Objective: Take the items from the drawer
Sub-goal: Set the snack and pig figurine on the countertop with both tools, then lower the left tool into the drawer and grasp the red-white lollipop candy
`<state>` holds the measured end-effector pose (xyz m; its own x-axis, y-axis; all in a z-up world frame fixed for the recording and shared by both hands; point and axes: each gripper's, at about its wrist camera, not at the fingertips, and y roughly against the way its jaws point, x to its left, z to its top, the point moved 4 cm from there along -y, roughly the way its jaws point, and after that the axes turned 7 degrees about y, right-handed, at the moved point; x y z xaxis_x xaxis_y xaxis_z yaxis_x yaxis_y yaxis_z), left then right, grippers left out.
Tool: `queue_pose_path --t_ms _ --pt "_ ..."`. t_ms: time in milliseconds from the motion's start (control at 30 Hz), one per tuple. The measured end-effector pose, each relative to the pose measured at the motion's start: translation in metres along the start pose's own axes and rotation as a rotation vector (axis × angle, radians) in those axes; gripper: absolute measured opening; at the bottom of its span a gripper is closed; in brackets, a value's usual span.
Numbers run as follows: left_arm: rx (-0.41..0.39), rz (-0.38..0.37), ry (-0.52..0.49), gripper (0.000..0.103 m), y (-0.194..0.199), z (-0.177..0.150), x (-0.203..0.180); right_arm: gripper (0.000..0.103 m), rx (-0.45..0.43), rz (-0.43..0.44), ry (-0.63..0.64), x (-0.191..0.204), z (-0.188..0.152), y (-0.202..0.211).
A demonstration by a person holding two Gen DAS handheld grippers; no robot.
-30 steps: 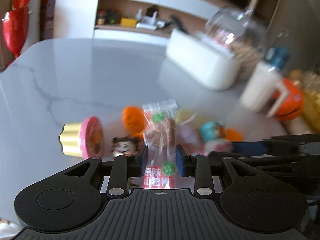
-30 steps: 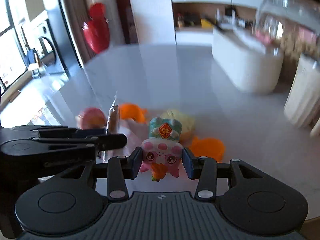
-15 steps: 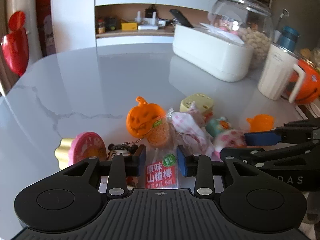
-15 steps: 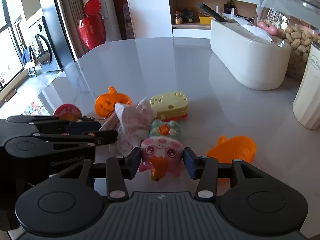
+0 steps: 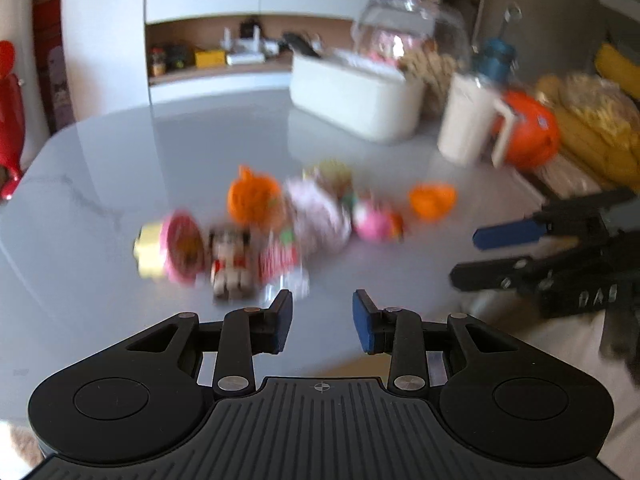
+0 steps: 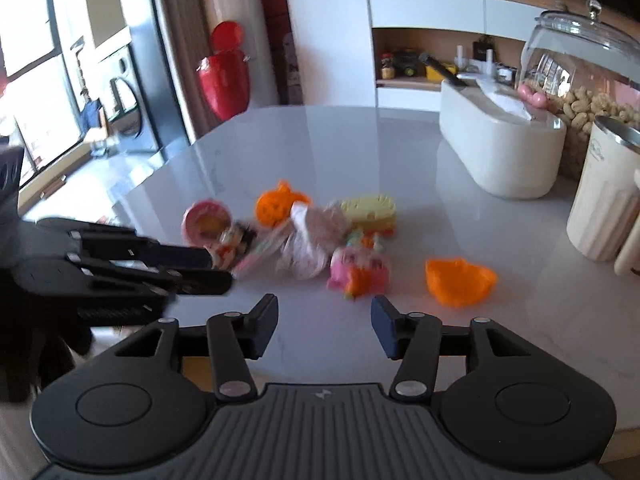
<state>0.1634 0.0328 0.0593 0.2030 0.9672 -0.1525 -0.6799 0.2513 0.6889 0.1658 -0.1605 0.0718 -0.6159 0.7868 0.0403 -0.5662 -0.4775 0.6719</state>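
Left claw (image 5: 322,320): jaws apart with only bare bench between them; a second ago the red snack packet was pinched upright there, and half a second ago it was already lying loose between the pads
Right claw (image 6: 324,330): jaws have just been opening and nothing is between them now; the pink pig toy it gripped a second ago is out of it
Red snack packet (image 5: 280,258): lying on the bench just beyond the left claw's left pad, blurred, beside the small doll figure (image 5: 232,256) and the pink and gold toy (image 5: 172,246)
Pink pig toy (image 6: 360,268): resting on the bench just ahead of the right claw, between the crumpled pink wrapper (image 6: 310,240) and the flat orange piece (image 6: 460,280)
Pile: orange pumpkin (image 6: 278,208) and yellow block (image 6: 370,212) sit behind, toward the far edge; everything is bunched in the middle of the bench (image 6: 320,148)
Claw positions: both sit back from the pile, nearer the near edge than a second ago, with the pile smaller in both views
Drawer: not in either view
Meaning for the task: two more items look delivered, and both claws appear free to go back for the next ones; how many remain in the drawer cannot be told
Risk: the pile is tight, so a low return pass could nudge the pig toy or the packet
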Motion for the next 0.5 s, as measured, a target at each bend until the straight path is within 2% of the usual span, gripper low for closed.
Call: queue_pose_path --t_ms 167,233,367,500 --pt "0.165 0.003 0.024 0.036 -0.002 -0.053 0.017 0.057 0.094 0.120 -0.016 0.006 -0.043 -0.003" --pt "0.224 0.028 -0.004 0.036 -0.008 -0.070 0.024 0.057 0.117 0.156 -0.035 0.007 -0.060 -0.010" --pt "0.365 0.052 -0.020 0.035 -0.024 -0.098 0.036 0.057 0.196 0.178 -0.066 0.003 -0.088 -0.036" --pt "0.526 0.075 -0.029 0.034 -0.041 -0.114 0.043 0.057 0.270 0.158 -0.128 -0.007 -0.096 -0.058"
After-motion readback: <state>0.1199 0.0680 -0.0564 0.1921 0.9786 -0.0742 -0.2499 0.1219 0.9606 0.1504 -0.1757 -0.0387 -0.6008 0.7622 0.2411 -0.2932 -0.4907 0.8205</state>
